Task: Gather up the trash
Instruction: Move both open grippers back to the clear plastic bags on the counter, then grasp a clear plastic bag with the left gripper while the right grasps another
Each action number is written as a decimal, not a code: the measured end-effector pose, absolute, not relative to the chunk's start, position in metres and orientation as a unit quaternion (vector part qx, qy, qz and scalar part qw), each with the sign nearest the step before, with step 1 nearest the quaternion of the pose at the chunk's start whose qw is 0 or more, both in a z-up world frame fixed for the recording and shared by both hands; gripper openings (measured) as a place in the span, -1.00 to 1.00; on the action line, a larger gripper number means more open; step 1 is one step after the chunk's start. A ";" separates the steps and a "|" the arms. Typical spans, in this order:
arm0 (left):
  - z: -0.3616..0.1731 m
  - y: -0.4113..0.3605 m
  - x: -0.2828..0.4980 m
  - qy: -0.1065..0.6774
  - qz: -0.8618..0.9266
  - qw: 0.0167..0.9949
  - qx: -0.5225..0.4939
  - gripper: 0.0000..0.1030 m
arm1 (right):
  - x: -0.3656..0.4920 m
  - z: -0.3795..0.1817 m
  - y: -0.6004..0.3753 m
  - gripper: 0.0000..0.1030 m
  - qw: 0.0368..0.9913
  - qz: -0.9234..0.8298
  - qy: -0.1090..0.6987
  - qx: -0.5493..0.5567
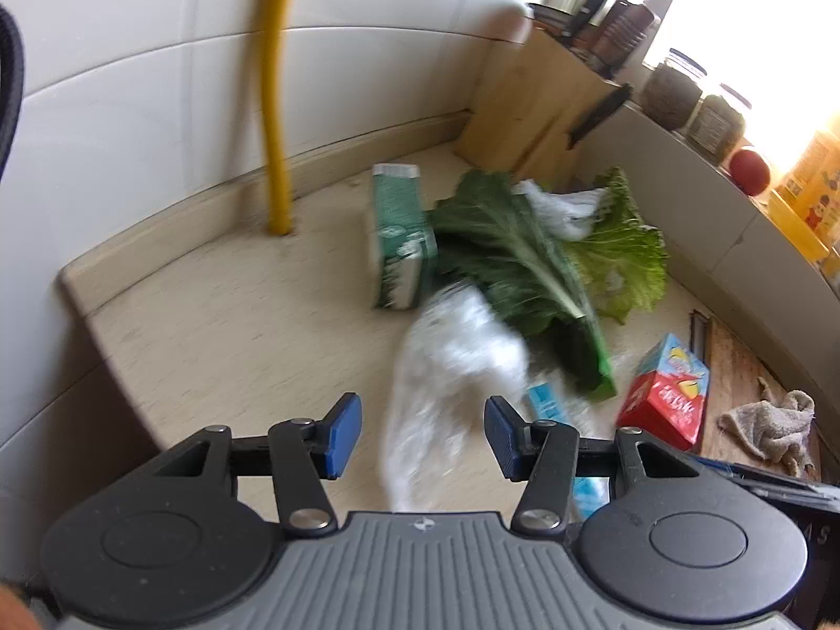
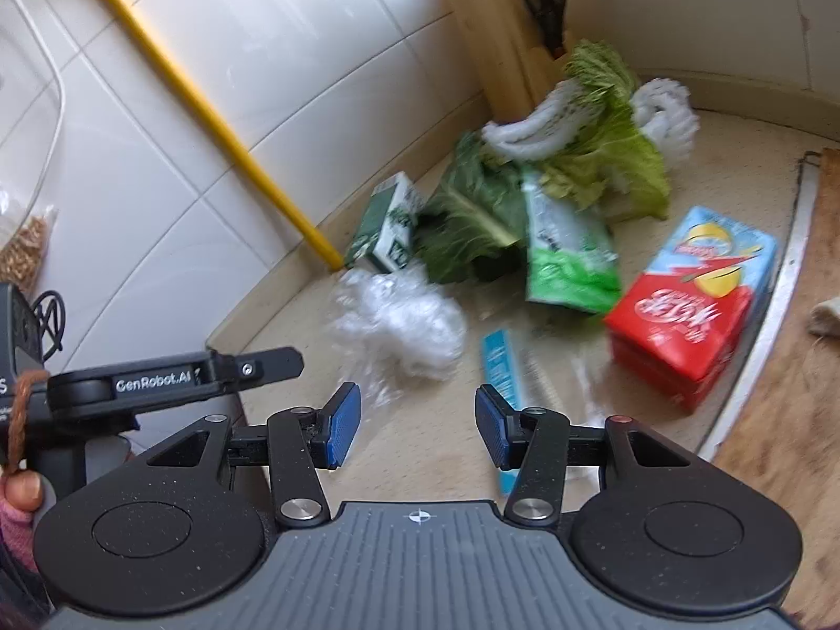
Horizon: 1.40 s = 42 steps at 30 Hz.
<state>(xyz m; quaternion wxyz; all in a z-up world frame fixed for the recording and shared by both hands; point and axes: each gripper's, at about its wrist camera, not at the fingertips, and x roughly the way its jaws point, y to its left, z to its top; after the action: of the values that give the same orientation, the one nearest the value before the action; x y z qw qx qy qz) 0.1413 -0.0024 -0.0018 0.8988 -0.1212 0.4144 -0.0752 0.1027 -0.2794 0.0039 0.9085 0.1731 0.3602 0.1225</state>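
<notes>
Kitchen corner, white-tiled, with a pale tabletop [image 2: 294, 325] carrying scattered trash. Both grippers hover above it with fingers apart and nothing held. Left gripper [image 1: 422, 433]: a crumpled clear bag [image 1: 451, 362] lies straight ahead of the fingers and partly between them in this view; motion blur hides whether either pad touches it. Beyond the fingertips sit a green carton [image 1: 401, 241] and dark leaves [image 1: 514, 257]; off the right finger, a red carton [image 1: 664, 394] and a rag [image 1: 772, 428] on a wooden board [image 1: 735, 367]. Right gripper [image 2: 417, 425]: the same clear bag [image 2: 404, 323] lies just ahead of its left finger, a blue wrapper [image 2: 499, 367] just ahead of its right finger, a green pouch [image 2: 569, 257] and the red carton [image 2: 693, 299] farther out to the right. A knife block [image 2: 499, 37] stands in the far corner. Step in hand, as judged: the approach to the first pick, most likely the clear bag. Next move calls for lowering the fingers around a bunched fold and closing firmly, since thin film is likely to slip.
</notes>
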 end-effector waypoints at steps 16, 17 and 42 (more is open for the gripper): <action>-0.011 -0.035 0.198 0.429 -0.110 0.894 -0.071 -0.08 | 0.106 0.008 -0.314 0.15 0.916 0.069 0.346 0.193; -0.014 -0.037 0.202 0.432 -0.115 0.892 -0.069 -0.08 | 0.107 0.009 -0.316 0.16 0.917 0.062 0.344 0.193; -0.039 -0.032 0.247 0.465 -0.160 0.867 -0.082 -0.42 | 0.131 0.005 -0.324 0.19 0.911 0.036 0.358 0.203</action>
<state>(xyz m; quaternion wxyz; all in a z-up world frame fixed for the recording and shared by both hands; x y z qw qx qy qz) 0.2465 -0.0324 -0.0394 0.8669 -0.0817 0.4651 -0.1596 0.1314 -0.3243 0.0047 0.9107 0.2032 0.3578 0.0364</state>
